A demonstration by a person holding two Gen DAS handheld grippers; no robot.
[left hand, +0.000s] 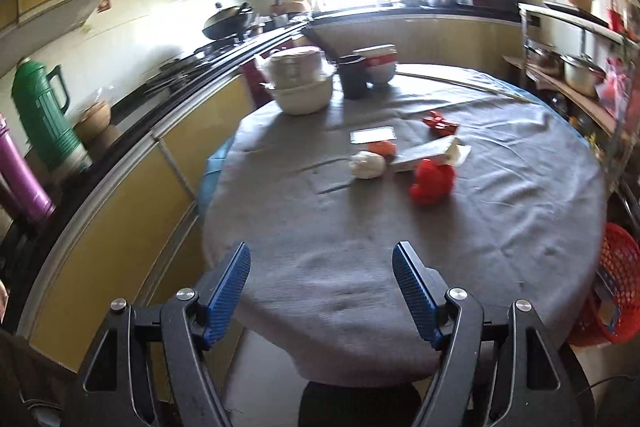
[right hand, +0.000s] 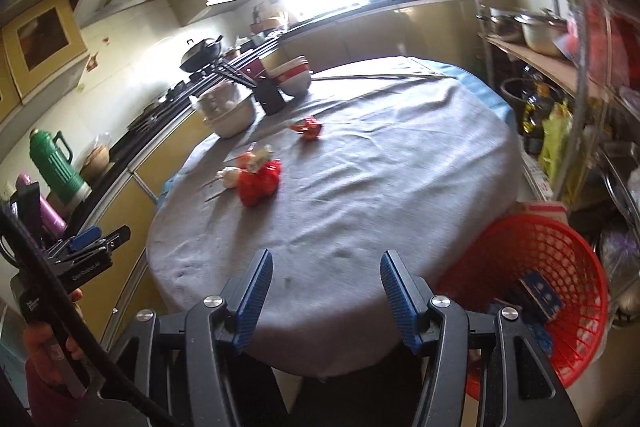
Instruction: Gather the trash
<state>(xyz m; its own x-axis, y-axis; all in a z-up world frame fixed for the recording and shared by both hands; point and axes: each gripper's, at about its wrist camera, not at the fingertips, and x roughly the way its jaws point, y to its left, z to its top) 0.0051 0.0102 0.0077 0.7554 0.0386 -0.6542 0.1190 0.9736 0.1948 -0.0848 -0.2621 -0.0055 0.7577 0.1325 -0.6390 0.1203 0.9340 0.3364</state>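
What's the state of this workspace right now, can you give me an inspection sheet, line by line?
Surface: round table under a wrinkled grey cloth.
Job's things: crumpled red wrapper, white wad, flat carton, small red scrap clustered mid-table; red mesh basket beside the table, already holding a blue box.
Clutter: stacked bowls and a dark cup at the far edge.
Grippers: left gripper open, empty; right gripper open, empty; both over the near edge.
Cables: black cable by the left hand.
Surroundings: green thermos, wok on the stove, shelf with pots.
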